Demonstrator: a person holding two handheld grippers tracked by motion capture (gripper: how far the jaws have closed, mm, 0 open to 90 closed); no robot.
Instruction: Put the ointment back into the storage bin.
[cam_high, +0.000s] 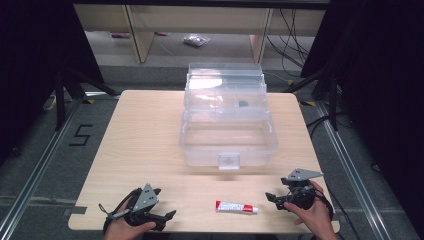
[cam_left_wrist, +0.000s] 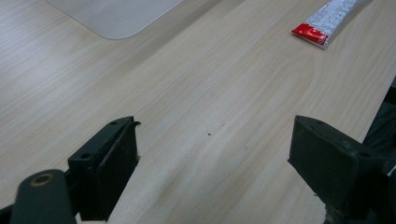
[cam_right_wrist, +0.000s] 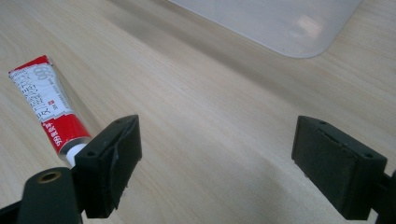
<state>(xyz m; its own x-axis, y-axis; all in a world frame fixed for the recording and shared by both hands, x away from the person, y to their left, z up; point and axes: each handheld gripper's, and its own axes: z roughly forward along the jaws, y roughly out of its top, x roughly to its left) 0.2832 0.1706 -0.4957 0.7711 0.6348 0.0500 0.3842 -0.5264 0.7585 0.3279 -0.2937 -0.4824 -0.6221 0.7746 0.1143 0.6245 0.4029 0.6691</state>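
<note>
Right gripper (cam_high: 276, 198) (open) beside tube (cam_high: 236, 207).

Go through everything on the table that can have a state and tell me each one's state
Clear plastic box: lid open, standing up behind it.
Tube: lying flat on the table, untouched.
Left gripper: open, nothing between the jaws.
Right gripper: open, nothing between the jaws.

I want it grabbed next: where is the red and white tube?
In the high view the tube lies near the table's front edge, between both grippers, closer to the right gripper.
</note>
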